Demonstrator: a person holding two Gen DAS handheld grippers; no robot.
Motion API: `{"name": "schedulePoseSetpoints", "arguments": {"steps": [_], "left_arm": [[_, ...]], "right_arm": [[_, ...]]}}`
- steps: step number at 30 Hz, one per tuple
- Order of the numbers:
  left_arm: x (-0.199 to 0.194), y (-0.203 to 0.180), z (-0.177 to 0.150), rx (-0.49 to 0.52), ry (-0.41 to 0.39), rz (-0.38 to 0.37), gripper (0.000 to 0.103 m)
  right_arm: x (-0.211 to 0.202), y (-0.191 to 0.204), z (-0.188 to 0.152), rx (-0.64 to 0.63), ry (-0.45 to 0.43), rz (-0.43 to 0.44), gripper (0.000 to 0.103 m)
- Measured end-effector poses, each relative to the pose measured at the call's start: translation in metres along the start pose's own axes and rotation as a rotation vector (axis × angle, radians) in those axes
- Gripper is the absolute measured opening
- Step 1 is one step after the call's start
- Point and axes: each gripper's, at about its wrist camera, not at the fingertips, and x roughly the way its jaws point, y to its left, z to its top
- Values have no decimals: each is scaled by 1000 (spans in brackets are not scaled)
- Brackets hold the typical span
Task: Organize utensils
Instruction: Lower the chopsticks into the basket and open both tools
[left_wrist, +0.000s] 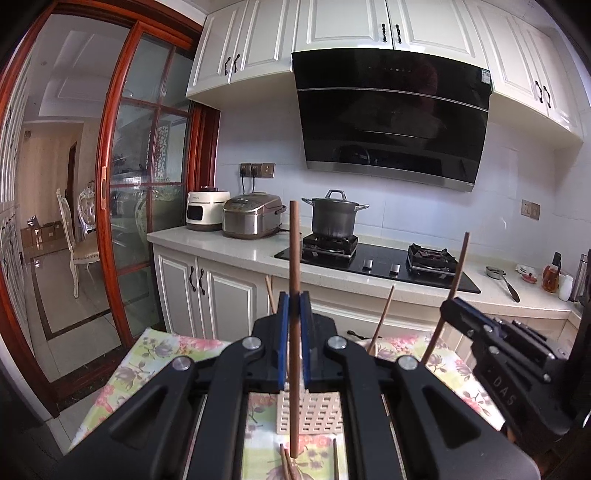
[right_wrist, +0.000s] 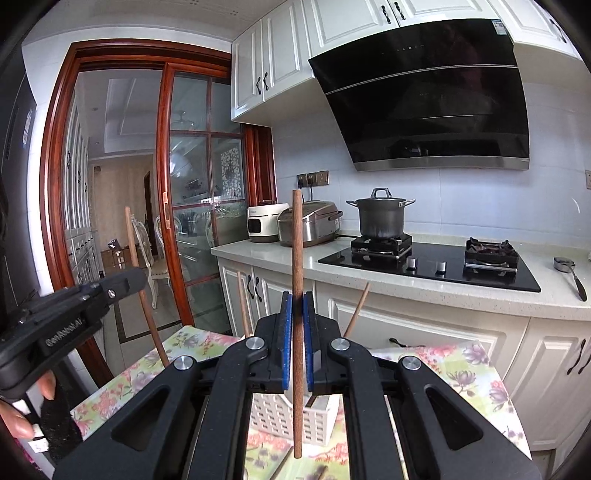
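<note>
My left gripper (left_wrist: 294, 297) is shut on a brown wooden chopstick (left_wrist: 294, 243), which stands upright between the blue pads. Below it a white perforated basket (left_wrist: 314, 413) sits on the floral cloth, with two chopsticks (left_wrist: 383, 314) leaning in it. Loose chopsticks (left_wrist: 285, 461) lie in front of the basket. My right gripper (right_wrist: 297, 297) is shut on a second upright chopstick (right_wrist: 297, 240) above the same basket (right_wrist: 277, 417). Each gripper shows in the other's view: the right one (left_wrist: 448, 304) with its stick (left_wrist: 458, 269), the left one (right_wrist: 137, 280) with its stick (right_wrist: 132, 240).
The table wears a floral cloth (left_wrist: 166, 350). Beyond it runs a white counter (left_wrist: 240, 251) with two cookers (left_wrist: 251, 216), a pot (left_wrist: 334, 218) on the black hob and a ladle (left_wrist: 508, 284). A wood-framed glass sliding door (left_wrist: 122, 184) stands at the left. A hand (right_wrist: 22, 417) holds the left gripper.
</note>
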Motion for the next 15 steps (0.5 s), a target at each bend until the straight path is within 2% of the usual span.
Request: {"name": "schedulePoseSetpoints", "arguments": {"steps": [11,15], "left_arm": [[18,-2,63,-7,-72,14,6],[36,-2,74,-15,-76,19,6]], "right_arm": [[29,-9,38,19,-24,-1,6],[47,-11,42,33,-25,-2,6]]}}
